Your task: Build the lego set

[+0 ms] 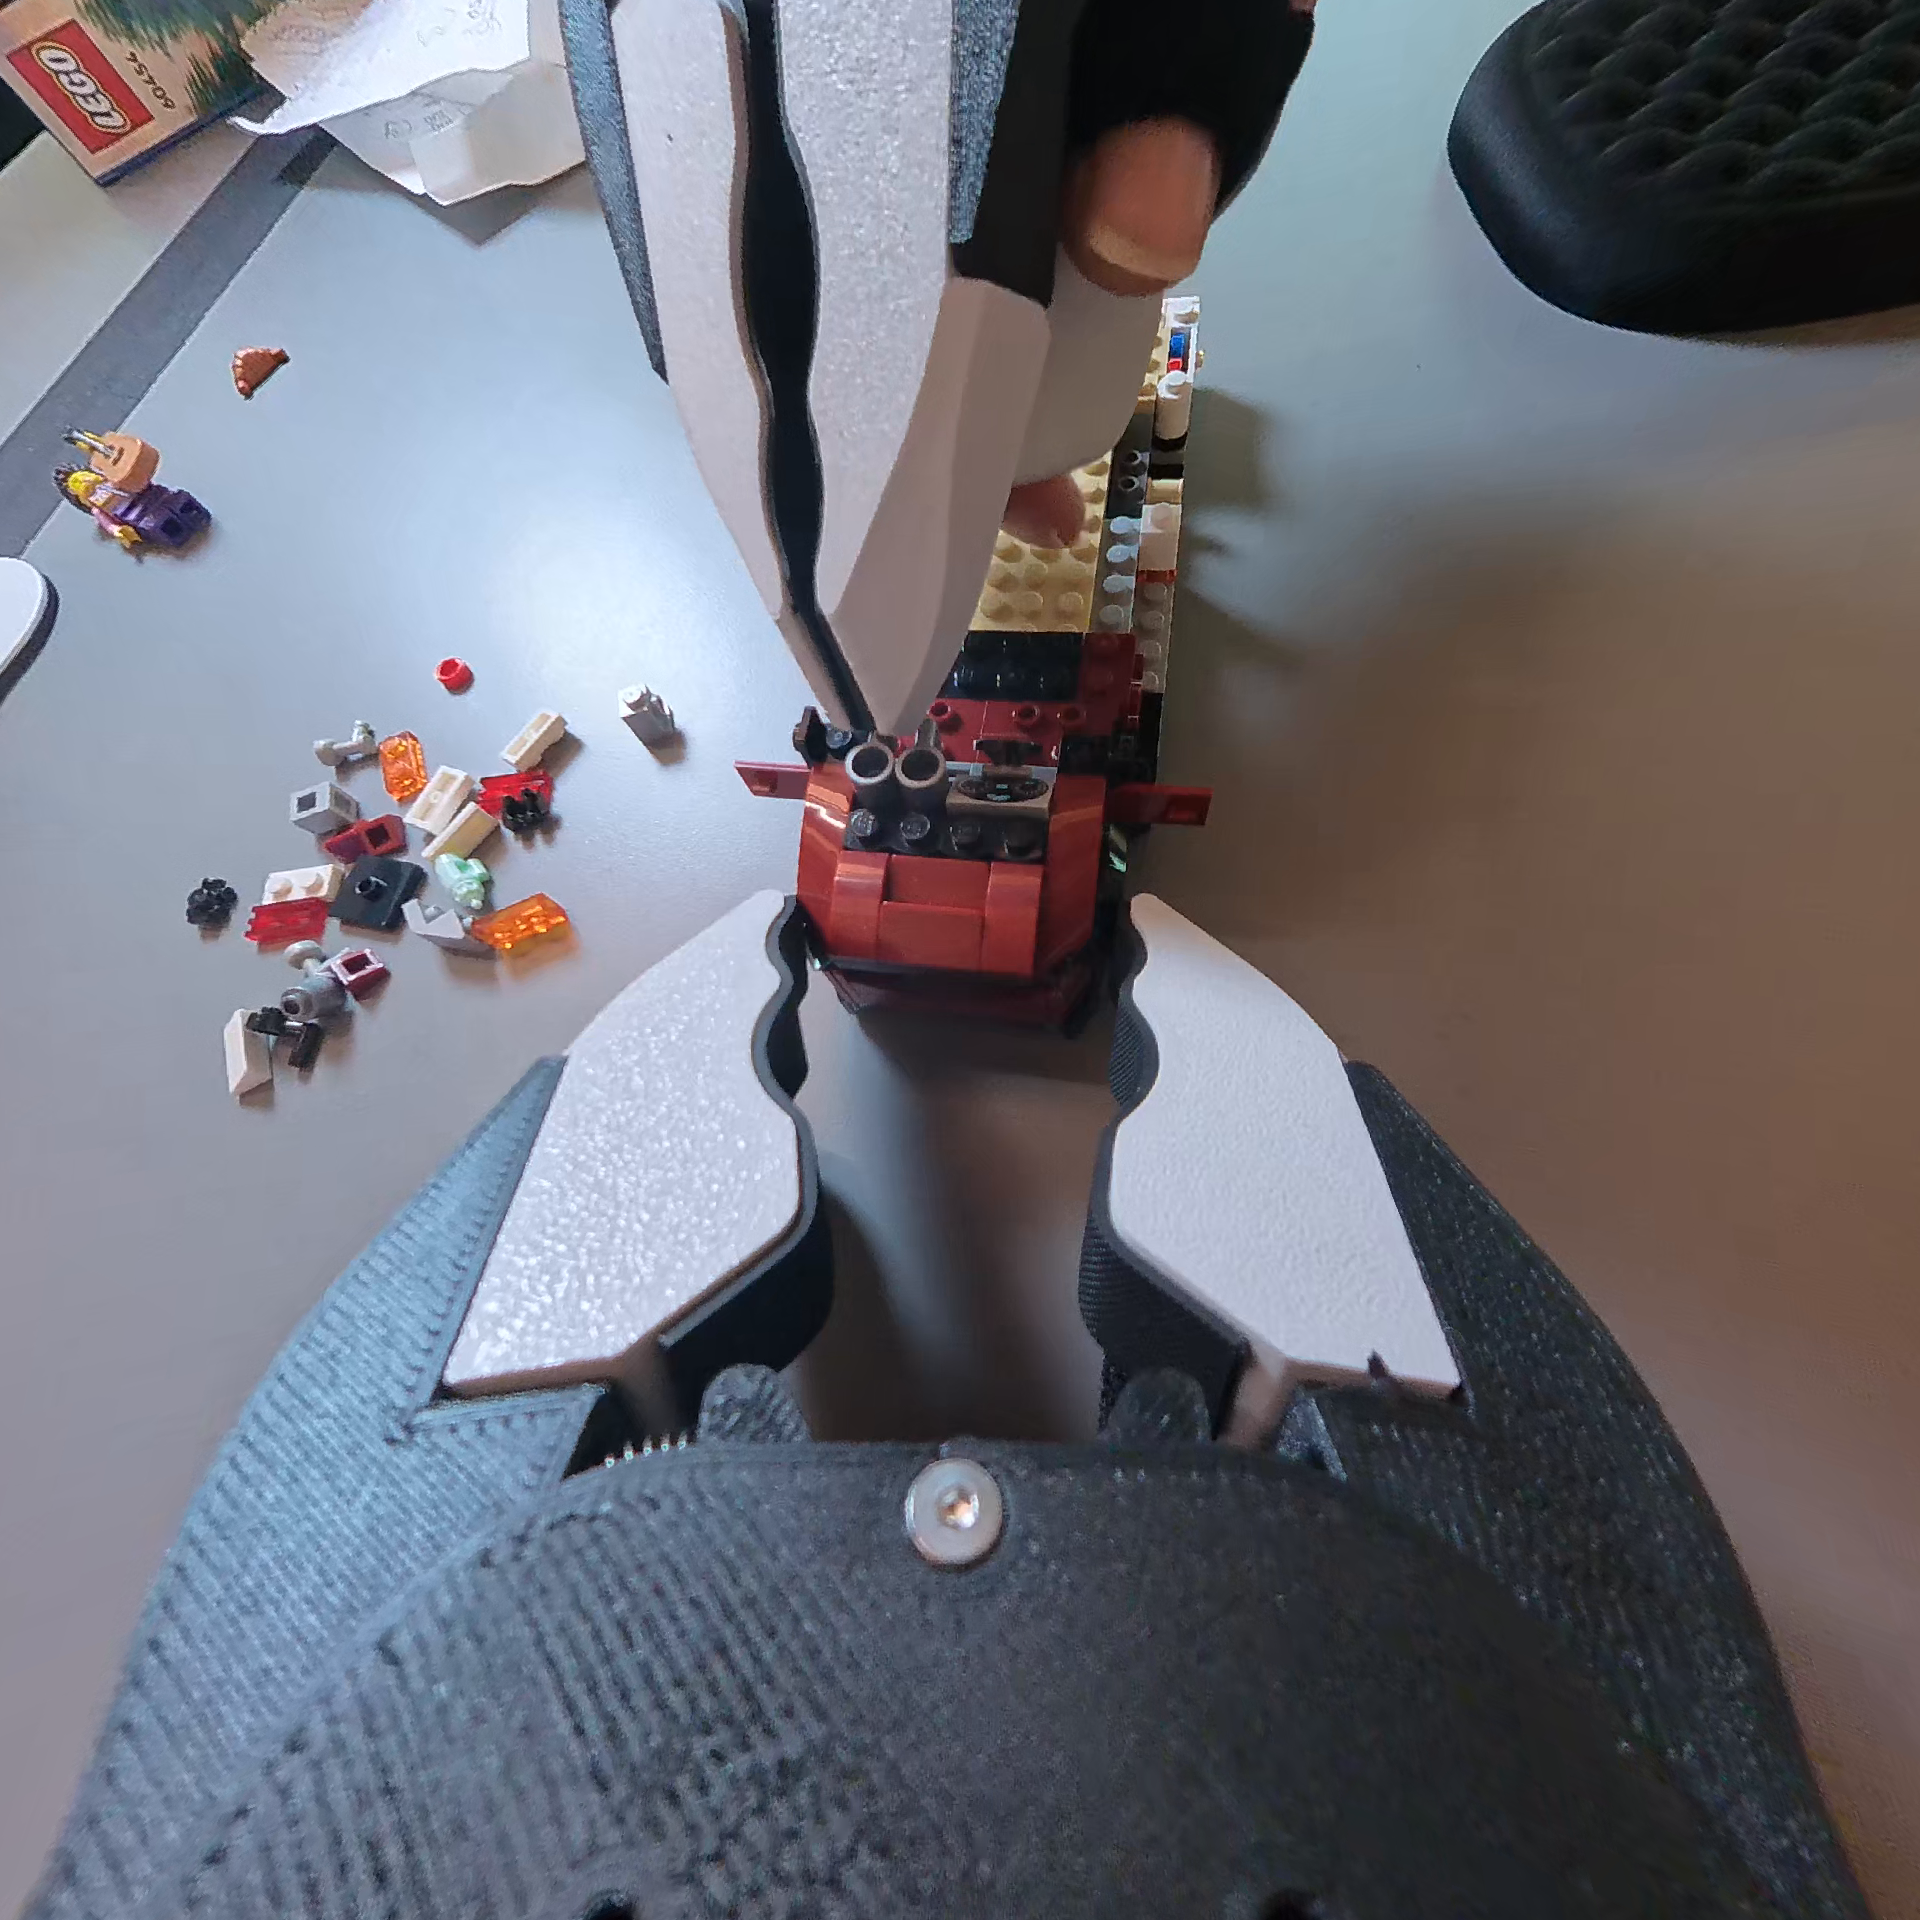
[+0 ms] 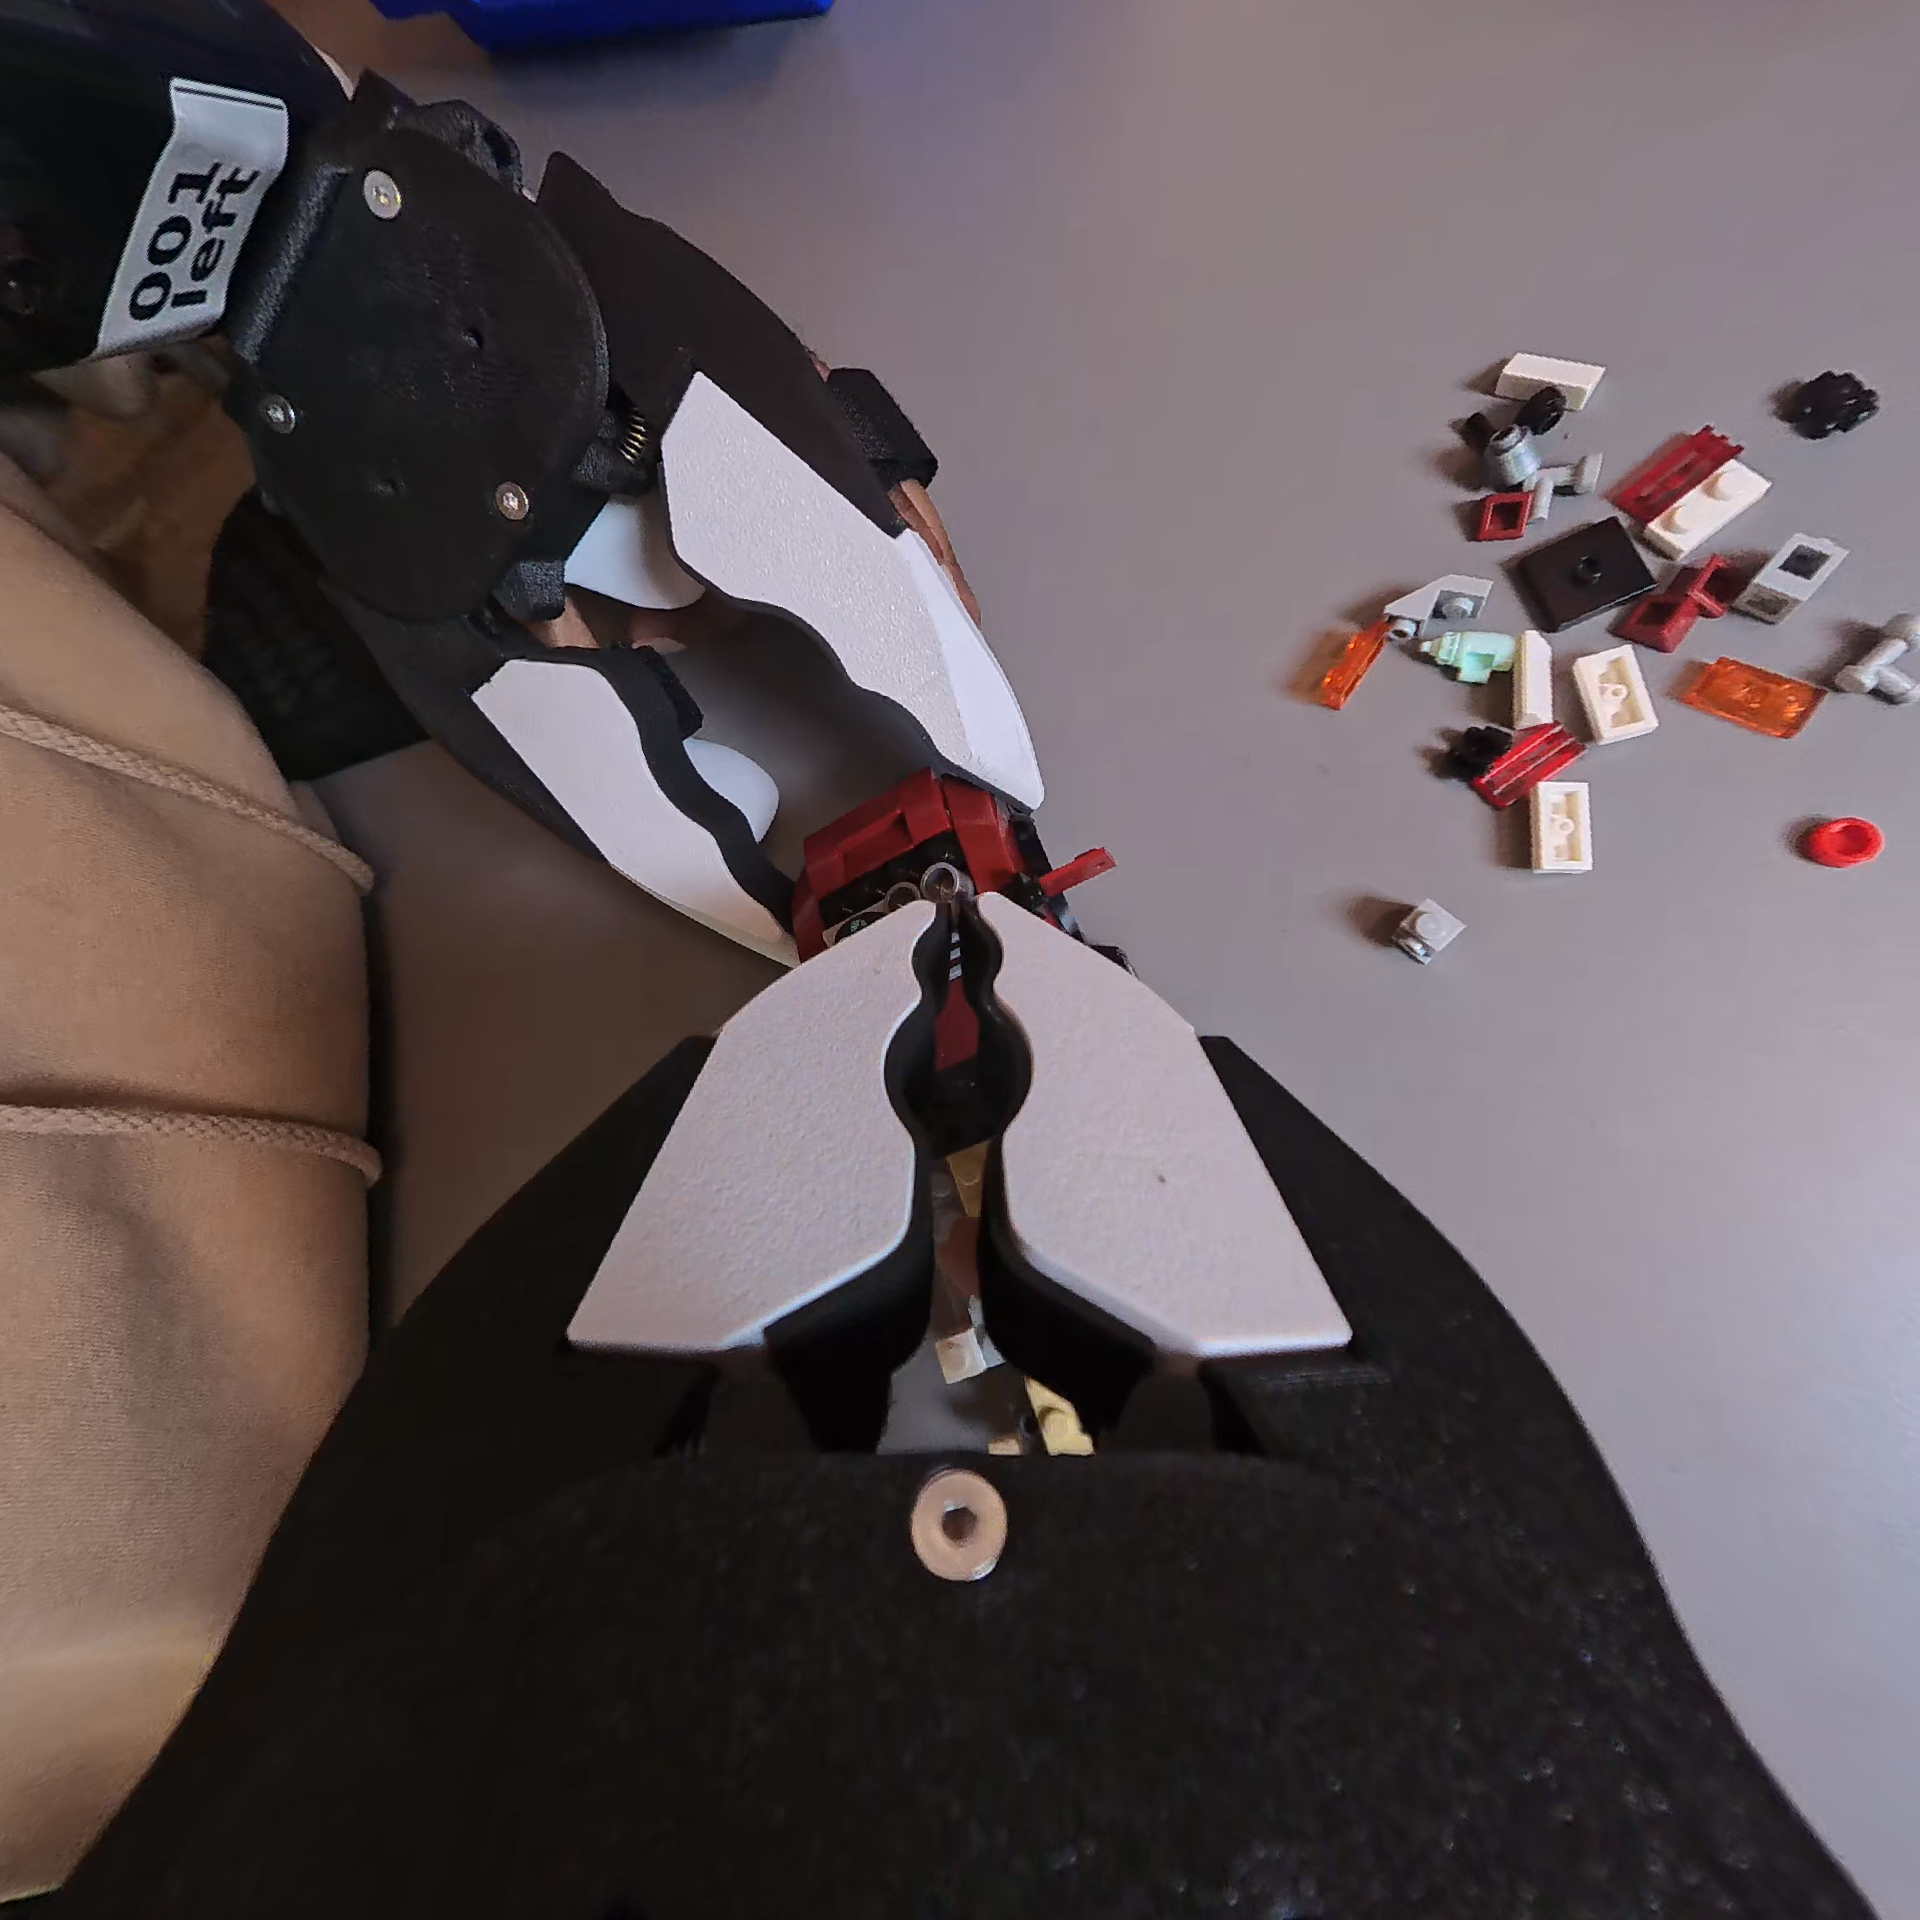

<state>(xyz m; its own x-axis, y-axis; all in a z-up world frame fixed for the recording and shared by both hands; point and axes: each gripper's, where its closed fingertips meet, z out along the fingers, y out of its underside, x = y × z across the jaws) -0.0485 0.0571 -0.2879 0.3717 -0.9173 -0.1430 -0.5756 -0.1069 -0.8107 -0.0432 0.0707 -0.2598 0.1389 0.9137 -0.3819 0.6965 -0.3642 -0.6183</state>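
A dark red brick vehicle model (image 1: pixel 935 894) with a tan and black rear deck lies on the grey table (image 1: pixel 1455 935). My left gripper (image 1: pixel 956 914) is wide apart, with both pads against the sides of the model's nose. The right wrist view shows this gripper (image 2: pixel 904 862) on the model (image 2: pixel 883 831) as well. My right gripper (image 2: pixel 954 906) is shut, and its tips rest on the model's top by a small grey tube (image 2: pixel 940 883). In the left wrist view the right gripper (image 1: pixel 868 717) comes down just behind twin dark grey tubes (image 1: pixel 894 769). Whether it pinches anything thin is hidden.
Several loose small bricks (image 1: pixel 416 831) lie left of the model and show in the right wrist view (image 2: pixel 1621 623) too. A red round stud (image 1: pixel 453 673), a grey brick (image 1: pixel 646 715), a minifigure (image 1: pixel 125 488), a box (image 1: pixel 104 83), paper (image 1: pixel 436 94) and a black mesh object (image 1: pixel 1704 156) lie around. My left and right fingertips are right by each other. Left tips and right tips are each some 8 cm from the grey brick (image 1: pixel 646 715).
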